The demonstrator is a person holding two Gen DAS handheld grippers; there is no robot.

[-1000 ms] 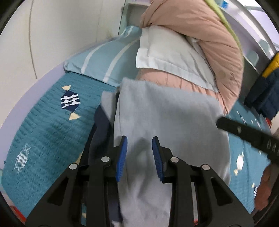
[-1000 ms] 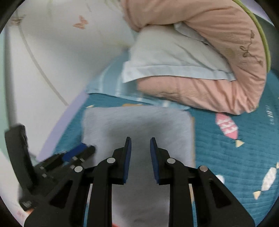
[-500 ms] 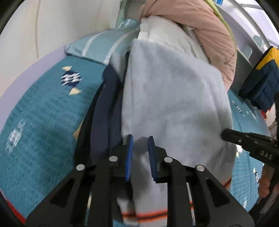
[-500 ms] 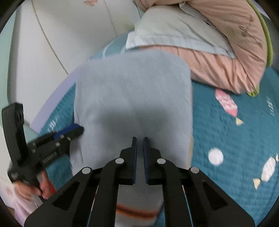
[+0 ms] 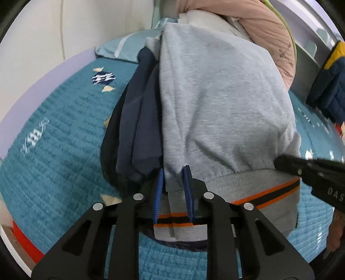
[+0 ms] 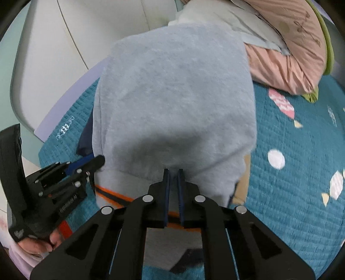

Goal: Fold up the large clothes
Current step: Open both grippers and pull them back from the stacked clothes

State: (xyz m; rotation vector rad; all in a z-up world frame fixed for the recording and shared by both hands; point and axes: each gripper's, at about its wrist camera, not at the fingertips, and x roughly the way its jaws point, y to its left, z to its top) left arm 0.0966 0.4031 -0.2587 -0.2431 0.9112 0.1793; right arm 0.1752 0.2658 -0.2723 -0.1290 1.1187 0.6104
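A large grey sweatshirt (image 5: pixel 222 103) with an orange-and-black striped hem (image 5: pixel 267 191) hangs lifted over the teal bed. Dark navy parts of it (image 5: pixel 138 129) droop on its left side. My left gripper (image 5: pixel 173 172) is shut on the gathered fabric just above the hem. In the right wrist view the same sweatshirt (image 6: pixel 174 101) fills the middle, and my right gripper (image 6: pixel 173 172) is shut on its lower edge. The left gripper (image 6: pixel 86 165) shows at the sweatshirt's left edge there; the right gripper's finger (image 5: pixel 310 170) shows at its right edge in the left wrist view.
A teal quilted bedspread (image 6: pixel 301 155) with candy prints covers the bed. A pink duvet (image 6: pixel 291 53) and a white pillow (image 6: pixel 207 13) are piled behind the sweatshirt. A striped blue pillow (image 5: pixel 120 47) lies by the wall. A navy-and-yellow jacket (image 5: pixel 330 81) hangs at right.
Both grippers closed on the sweatshirt's lower part and lifted it from the bed, pulling it toward me. The striped hem and navy parts have come into view.
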